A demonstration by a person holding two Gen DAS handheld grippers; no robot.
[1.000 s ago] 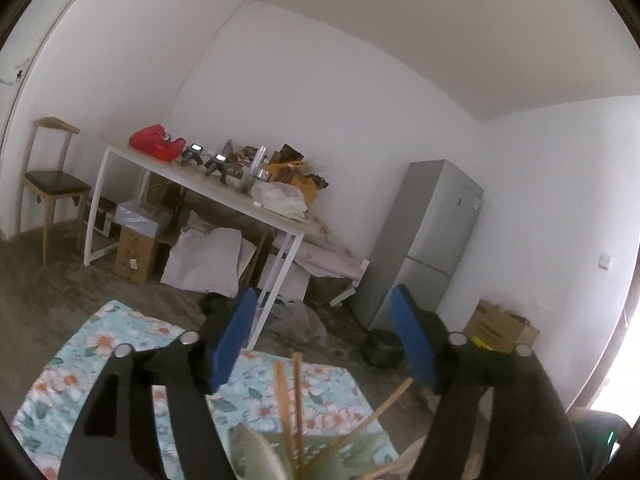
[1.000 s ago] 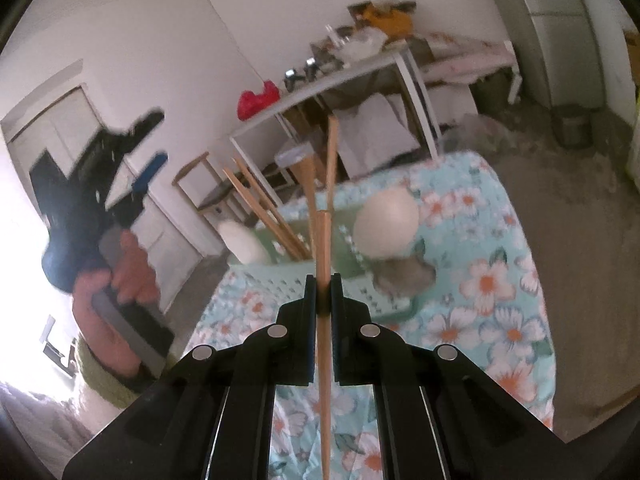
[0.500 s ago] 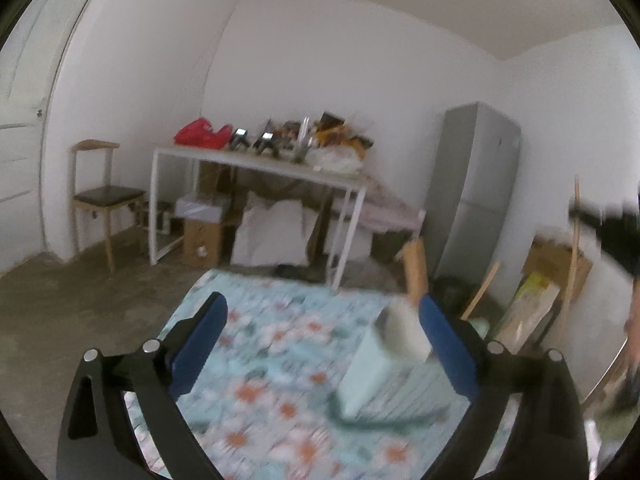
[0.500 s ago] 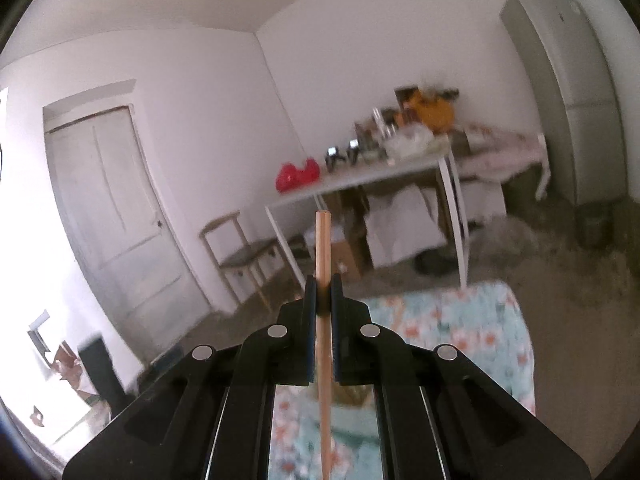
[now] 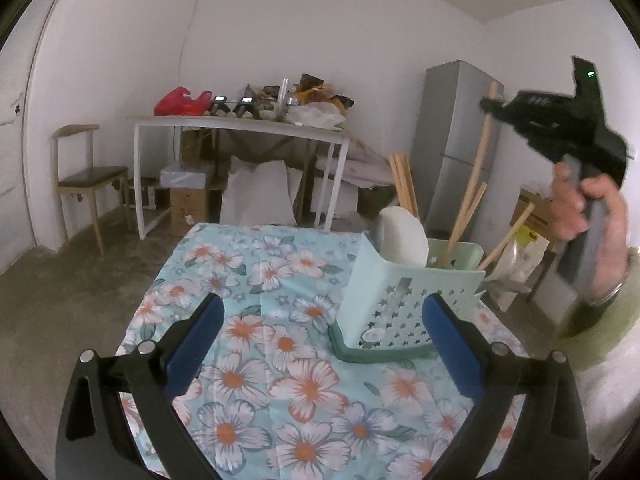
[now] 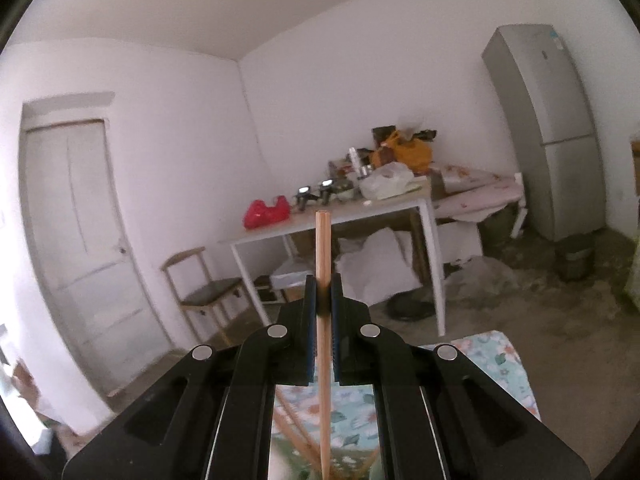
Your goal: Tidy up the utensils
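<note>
Holding one wooden chopstick (image 6: 322,280) pinched upright in my right hand-held gripper (image 6: 323,296), its pads clamped on the shaft, I have it raised above the pale green utensil basket (image 5: 404,300). The basket stands on the floral tablecloth (image 5: 256,360) of the table, with more chopsticks (image 5: 404,184) leaning inside it beside a white spoon (image 5: 400,236). My left hand-held gripper (image 5: 320,344) is empty; its jaws have just been opening and now stand spread wide, low over the cloth just in front of the basket.

To do this well, I judge I should steady the basket's near wall with the left while lowering the stick tip-first among the others, letting go only once the tip is inside.

From the right wrist view the basket is mostly cut off below, so I cannot tell how its compartments are divided. The lower tip of my stick is out of frame.
</note>
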